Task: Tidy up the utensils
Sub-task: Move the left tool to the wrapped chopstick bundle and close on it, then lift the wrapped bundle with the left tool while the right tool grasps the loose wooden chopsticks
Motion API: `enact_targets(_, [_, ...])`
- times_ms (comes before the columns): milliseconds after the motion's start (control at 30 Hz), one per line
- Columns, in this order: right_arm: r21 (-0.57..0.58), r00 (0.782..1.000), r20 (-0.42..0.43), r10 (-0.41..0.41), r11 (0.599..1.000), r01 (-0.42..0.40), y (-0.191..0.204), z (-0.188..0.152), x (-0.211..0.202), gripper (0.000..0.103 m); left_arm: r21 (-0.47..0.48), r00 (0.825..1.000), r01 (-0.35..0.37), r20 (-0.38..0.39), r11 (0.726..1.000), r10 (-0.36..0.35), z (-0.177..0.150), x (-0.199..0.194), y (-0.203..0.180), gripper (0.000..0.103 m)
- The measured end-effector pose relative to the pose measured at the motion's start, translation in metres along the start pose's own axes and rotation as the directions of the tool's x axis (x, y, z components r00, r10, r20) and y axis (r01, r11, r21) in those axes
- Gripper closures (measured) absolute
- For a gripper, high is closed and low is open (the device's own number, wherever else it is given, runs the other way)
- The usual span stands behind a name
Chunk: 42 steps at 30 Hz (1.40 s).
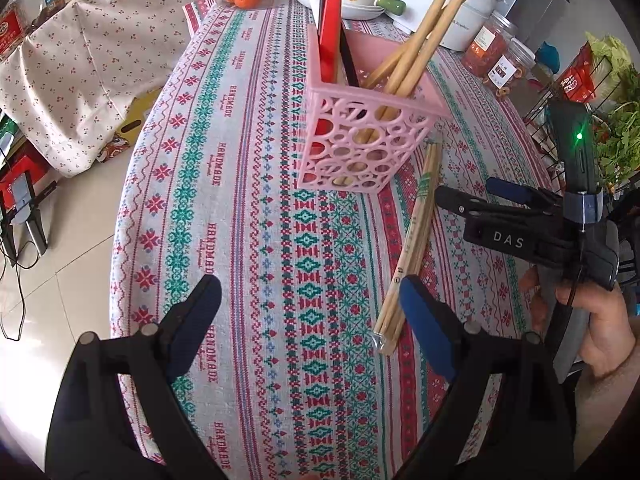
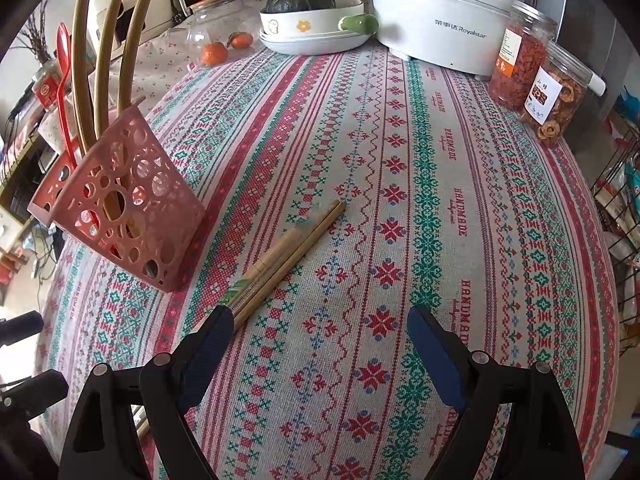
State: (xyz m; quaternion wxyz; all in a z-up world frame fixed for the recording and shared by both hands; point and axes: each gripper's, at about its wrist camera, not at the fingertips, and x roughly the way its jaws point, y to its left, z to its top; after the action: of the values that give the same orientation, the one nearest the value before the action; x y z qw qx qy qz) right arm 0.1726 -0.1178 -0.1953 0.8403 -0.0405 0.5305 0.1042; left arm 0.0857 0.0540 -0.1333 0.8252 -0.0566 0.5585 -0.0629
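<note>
While both tools hang spread wide and hold nothing, the last loose chopsticks (image 1: 412, 240) lie flat on the bench (image 1: 256, 240), a wrapped bundle running from just beside the foot of the pink basket (image 1: 360, 136) in the upper middle of the left view down toward the lower right. The left tool (image 1: 310, 308) hovers with its right-hand finger close over the bundle's near end, apart from it as far as I can tell, which looks like a line-up for a pinch. The right tool (image 2: 320, 332) sits lower right of the basket in its own view, its left finger just over the sticks' end. Inside the basket stand a red spoon (image 1: 332, 16) and several long chopsticks (image 1: 432, 28), leaning toward the upper right, so the open room for dropping more in is probably the front corner. Bare cloth fills the centre of both views; the bench edge falls away at left, and jars (image 2: 532, 68) and a white cooker (image 2: 440, 16) crowd the top right.
</note>
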Motion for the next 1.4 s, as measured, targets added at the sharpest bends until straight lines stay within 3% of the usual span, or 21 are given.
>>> enact_targets(267, [0.006,1.000,-0.003,-0.019,1.000,0.019,0.003,0.005,0.012,0.000,-0.006,1.000,-0.002,-0.004,1.000,0.002,-0.001,0.000,0.000,0.012])
enact_targets(400, [0.003,1.000,-0.004,-0.025,1.000,0.025,0.004,0.007,0.014,0.000,-0.004,1.000,-0.003,-0.004,1.000,0.003,-0.001,0.002,0.000,0.012])
enact_targets(600, [-0.006,0.998,-0.055,-0.020,1.000,0.020,0.002,0.015,0.019,0.000,0.036,0.998,0.060,0.007,0.998,-0.060,-0.001,0.006,-0.007,0.012])
enact_targets(700, [-0.015,0.997,-0.072,-0.010,1.000,0.009,-0.001,0.016,0.017,0.003,0.069,0.996,0.087,0.012,0.994,-0.088,0.000,0.010,-0.012,0.012])
enact_targets(800, [-0.043,0.996,-0.073,-0.056,0.998,0.053,-0.001,0.015,0.015,0.015,0.096,0.993,0.110,0.022,0.989,-0.112,0.004,0.015,-0.019,0.013])
enact_targets(900, [-0.045,0.996,-0.077,-0.040,0.998,0.036,-0.005,0.013,0.010,0.021,0.119,0.989,0.144,0.024,0.982,-0.148,0.011,0.024,-0.027,0.027])
enact_targets(1067, [0.057,0.995,-0.083,0.046,0.998,-0.041,-0.026,0.015,0.002,0.023,0.184,0.977,0.212,-0.026,0.960,-0.211,0.015,0.042,-0.046,0.068])
enact_targets(1267, [0.113,0.992,-0.091,0.093,0.990,-0.082,-0.035,0.010,-0.004,0.023,0.219,0.986,0.168,-0.034,0.961,-0.164,0.017,0.054,-0.056,0.093])
enact_targets(1400, [0.115,0.991,-0.093,0.094,0.990,-0.083,-0.038,0.010,-0.006,0.023,0.220,0.990,0.141,-0.053,0.965,-0.132,0.016,0.051,-0.056,0.094])
